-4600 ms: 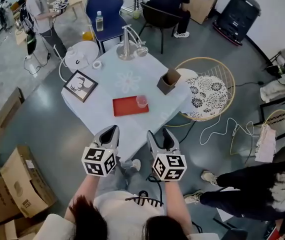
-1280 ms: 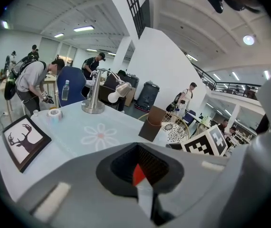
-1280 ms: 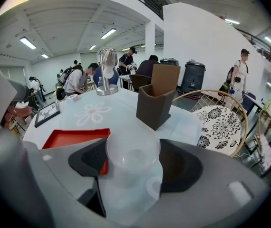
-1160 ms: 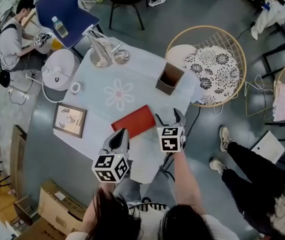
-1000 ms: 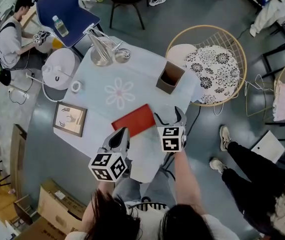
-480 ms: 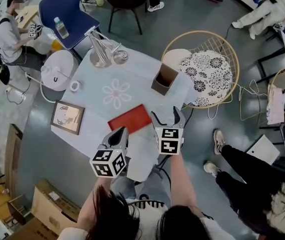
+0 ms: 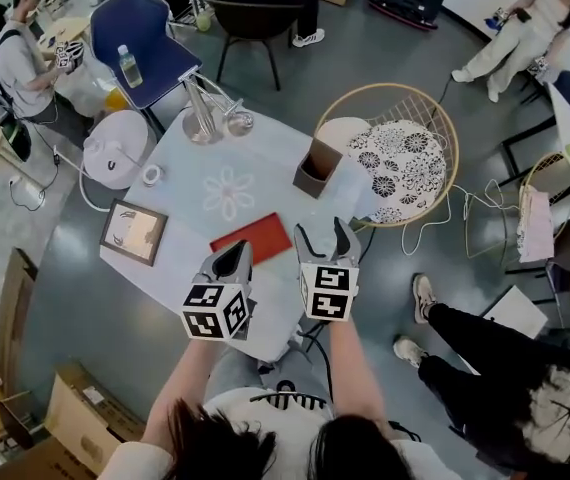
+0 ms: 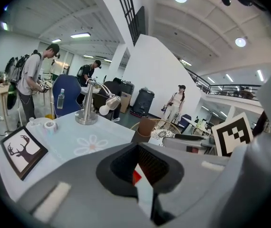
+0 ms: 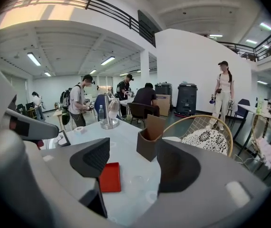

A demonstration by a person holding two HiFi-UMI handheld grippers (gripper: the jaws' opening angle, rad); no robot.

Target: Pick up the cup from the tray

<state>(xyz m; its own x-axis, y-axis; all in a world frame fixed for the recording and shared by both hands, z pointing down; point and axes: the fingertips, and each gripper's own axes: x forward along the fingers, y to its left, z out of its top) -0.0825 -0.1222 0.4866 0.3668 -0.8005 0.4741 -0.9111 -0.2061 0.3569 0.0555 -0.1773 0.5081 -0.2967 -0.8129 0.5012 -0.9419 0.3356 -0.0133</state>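
on the right gripper (image 7: 321, 231) sits a marker cube (image 7: 328, 292).

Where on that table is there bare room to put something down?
The flower-printed middle of the tablecloth is bare, between the deer picture, brown box and red tray. The far left edge is crowded with the lamp and tape roll.

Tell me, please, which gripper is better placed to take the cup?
Right: the right gripper, jaws just narrowed but open, frames the cup ahead, untouched; the left gripper is shut.
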